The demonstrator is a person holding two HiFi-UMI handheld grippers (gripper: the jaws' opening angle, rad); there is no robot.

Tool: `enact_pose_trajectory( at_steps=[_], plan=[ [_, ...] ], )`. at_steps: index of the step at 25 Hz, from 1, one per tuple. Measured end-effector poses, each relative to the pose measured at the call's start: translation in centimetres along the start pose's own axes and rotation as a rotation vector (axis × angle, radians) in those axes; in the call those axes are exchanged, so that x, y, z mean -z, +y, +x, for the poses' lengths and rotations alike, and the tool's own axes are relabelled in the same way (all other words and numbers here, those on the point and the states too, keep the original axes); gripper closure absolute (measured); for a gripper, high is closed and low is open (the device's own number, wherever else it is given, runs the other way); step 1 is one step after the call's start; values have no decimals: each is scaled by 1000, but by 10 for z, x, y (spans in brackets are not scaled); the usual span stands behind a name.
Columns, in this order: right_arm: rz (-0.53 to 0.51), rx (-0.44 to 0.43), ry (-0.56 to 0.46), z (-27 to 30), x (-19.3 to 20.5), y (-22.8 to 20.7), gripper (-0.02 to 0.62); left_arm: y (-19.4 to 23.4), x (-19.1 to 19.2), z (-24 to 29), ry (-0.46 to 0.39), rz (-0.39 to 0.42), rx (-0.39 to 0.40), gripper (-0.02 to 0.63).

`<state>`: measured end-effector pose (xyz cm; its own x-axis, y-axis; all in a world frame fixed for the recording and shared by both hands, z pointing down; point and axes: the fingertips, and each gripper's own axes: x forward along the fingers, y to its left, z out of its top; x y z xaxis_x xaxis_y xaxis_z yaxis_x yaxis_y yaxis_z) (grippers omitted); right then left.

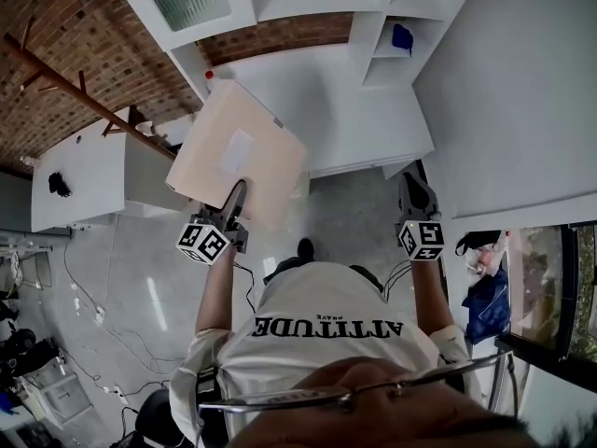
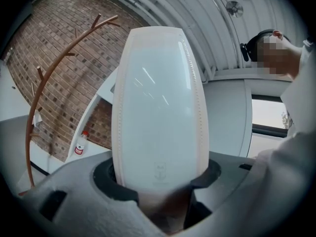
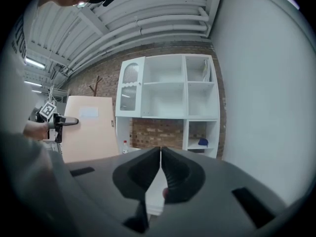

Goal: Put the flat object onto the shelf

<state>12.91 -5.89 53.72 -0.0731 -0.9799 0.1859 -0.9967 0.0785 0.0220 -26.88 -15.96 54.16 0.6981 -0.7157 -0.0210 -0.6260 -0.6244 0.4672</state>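
Currently, the left gripper (image 1: 234, 202) pinches the near edge of the flat, pale peach rectangular panel (image 1: 238, 147) between its 2 jaws. The panel projects forward from the jaws, held in the air and well short of the white multi-compartment shelf unit (image 3: 168, 93). The right gripper (image 3: 161, 154) is empty, its jaws pressed together, facing the shelf unit. A small blue object (image 3: 203, 142) lies in 1 lower right compartment.
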Motion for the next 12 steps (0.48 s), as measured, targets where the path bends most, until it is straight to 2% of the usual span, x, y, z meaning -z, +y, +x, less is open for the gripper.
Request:
enact_pose_trajectory(
  at_steps=[6, 12],
  plan=[
    [-10, 20, -2, 32, -10, -1, 566, 27, -13, 30, 12, -2, 17, 337],
    [-9, 24, 1, 48, -9, -5, 566, 38, -9, 44, 29, -11, 17, 337]
  ],
)
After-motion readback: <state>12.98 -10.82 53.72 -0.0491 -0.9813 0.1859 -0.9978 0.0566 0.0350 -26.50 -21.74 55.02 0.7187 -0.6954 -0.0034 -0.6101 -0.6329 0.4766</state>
